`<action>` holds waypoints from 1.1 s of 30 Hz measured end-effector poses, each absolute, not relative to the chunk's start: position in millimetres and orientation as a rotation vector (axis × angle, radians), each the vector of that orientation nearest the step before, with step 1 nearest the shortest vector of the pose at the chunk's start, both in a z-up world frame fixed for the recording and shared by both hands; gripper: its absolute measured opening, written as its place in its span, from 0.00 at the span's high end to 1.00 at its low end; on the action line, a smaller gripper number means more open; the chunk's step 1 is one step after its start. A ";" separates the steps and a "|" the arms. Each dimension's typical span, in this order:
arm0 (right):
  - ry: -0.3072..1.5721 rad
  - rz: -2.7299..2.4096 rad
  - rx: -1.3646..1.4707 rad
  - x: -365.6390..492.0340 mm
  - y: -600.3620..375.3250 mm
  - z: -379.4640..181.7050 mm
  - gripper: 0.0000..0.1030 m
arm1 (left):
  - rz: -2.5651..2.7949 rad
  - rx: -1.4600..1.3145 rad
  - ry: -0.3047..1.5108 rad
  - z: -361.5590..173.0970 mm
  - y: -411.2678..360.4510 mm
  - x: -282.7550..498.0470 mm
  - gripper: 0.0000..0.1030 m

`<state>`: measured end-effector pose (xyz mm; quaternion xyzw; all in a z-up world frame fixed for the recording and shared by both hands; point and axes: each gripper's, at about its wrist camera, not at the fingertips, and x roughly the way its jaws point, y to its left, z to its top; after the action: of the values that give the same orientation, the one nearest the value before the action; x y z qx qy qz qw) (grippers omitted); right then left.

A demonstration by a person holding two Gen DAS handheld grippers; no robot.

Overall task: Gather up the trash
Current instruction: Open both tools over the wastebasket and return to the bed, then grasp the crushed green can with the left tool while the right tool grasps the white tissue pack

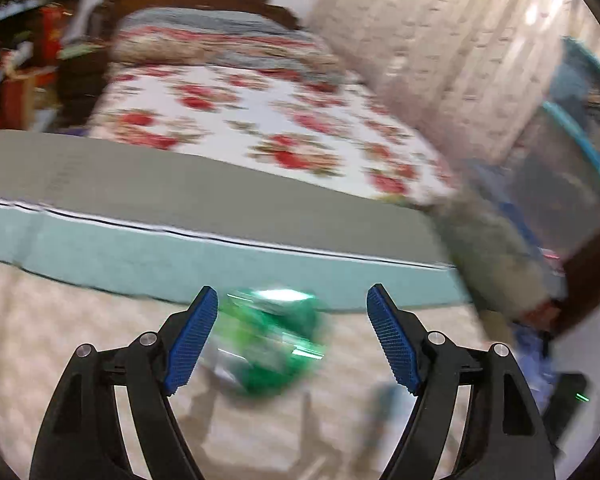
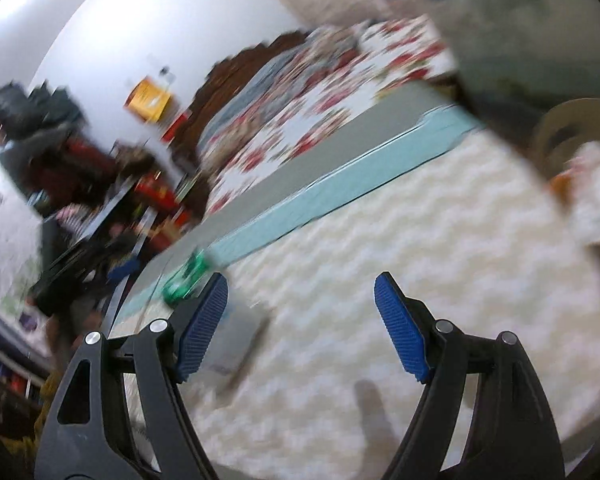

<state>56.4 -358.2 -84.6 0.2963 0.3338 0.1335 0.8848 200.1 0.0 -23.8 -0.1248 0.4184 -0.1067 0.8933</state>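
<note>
A crumpled shiny green wrapper [image 1: 272, 344], blurred, lies on the cream wavy-patterned cover [image 1: 80, 320] between the fingers of my left gripper [image 1: 292, 290]. The jaws stand wide; the wrapper is close to the left pad [image 1: 192, 340] and well clear of the right one, so nothing is gripped. In the right wrist view the same green wrapper [image 2: 186, 280] sits by the teal edge, just left of my right gripper [image 2: 302, 278]. That gripper is open and holds nothing, with only the cream cover [image 2: 340, 240] between its fingers.
A grey and teal mattress edge [image 1: 220, 248] runs behind the wrapper, with a floral-sheeted bed [image 1: 260, 120] beyond. A teal-rimmed dark container [image 1: 572, 152] stands at the right. A flat grey piece [image 2: 240, 340] lies near the right gripper. Cluttered shelves [image 2: 100, 208] fill the left.
</note>
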 end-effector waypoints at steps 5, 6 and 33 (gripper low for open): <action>0.754 0.349 0.566 64.0 -297.2 -87.1 0.25 | -0.305 -0.359 1.039 -72.0 29.7 234.4 0.30; 0.763 0.350 0.560 65.5 -291.7 -88.3 0.25 | -0.328 -0.369 1.072 -81.8 29.2 237.9 0.30; 0.851 0.310 0.530 77.1 -247.3 -108.1 0.21 | -0.511 -0.321 1.079 -97.2 -38.1 137.9 0.55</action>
<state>77.1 -247.3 -108.1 0.2530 0.4061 0.1478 0.8656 137.9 -38.1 -97.2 -0.1505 0.5056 -0.2395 0.8151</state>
